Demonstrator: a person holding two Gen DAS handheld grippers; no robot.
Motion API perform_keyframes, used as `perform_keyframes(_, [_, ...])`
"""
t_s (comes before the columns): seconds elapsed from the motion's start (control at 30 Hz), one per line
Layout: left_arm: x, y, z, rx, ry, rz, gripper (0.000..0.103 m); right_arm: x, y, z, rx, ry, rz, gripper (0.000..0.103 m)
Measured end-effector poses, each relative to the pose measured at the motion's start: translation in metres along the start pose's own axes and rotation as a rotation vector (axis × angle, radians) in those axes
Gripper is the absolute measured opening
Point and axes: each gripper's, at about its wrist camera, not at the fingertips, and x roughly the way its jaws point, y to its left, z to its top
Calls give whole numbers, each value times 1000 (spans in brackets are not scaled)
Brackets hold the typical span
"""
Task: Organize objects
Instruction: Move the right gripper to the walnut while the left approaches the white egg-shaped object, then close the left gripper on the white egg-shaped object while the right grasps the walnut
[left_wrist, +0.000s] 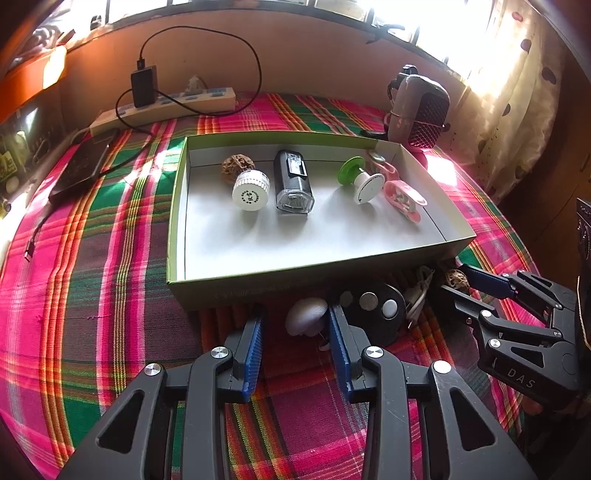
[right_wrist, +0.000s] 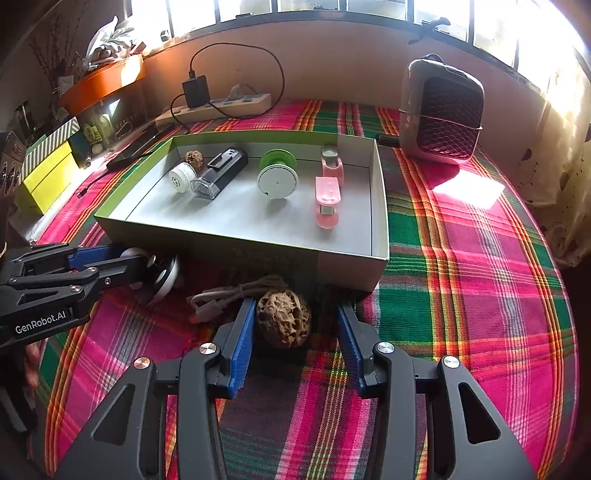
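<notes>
Both grippers down on the plaid cloth, right in front of the box, nothing grabbed yet.

The right gripper (right_wrist: 295, 332) is spread wide around the loose walnut (right_wrist: 283, 317), which sits on the tablecloth (right_wrist: 461, 258) just short of the green box (right_wrist: 354, 266); its long axis runs roughly up-down, tipped slightly, and neither pad is touching it as far as I can see. The left gripper (left_wrist: 295, 332) is also released, straddling a white shell-like thing (left_wrist: 306, 315) next to a black round remote (left_wrist: 376, 306). Inside the box: another walnut (left_wrist: 238, 166), white cap (left_wrist: 251, 190), black bike light (left_wrist: 293, 181) pointing its lens toward the camera, green spool (left_wrist: 360, 177), pink clips (left_wrist: 402, 195).
</notes>
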Motion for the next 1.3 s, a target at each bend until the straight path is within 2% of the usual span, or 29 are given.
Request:
perform_keyframes(0.37, [-1,1,-1,-6,-5,6,25,0,0,-2,-8,1,-16,44])
perform_keyframes(0.5, [-1,1,-1,-4,-6,5,23,0,1,-3,-10,0,-16,35])
perform_keyframes(0.63, [-1,0,-1,1,-8,8,20,0,1,-3,-13,-1,-14,31])
perform_keyframes(1.3, [-2,-4,-2,10,-13,17,20,-1,1,-3,-11,-3,-15,31])
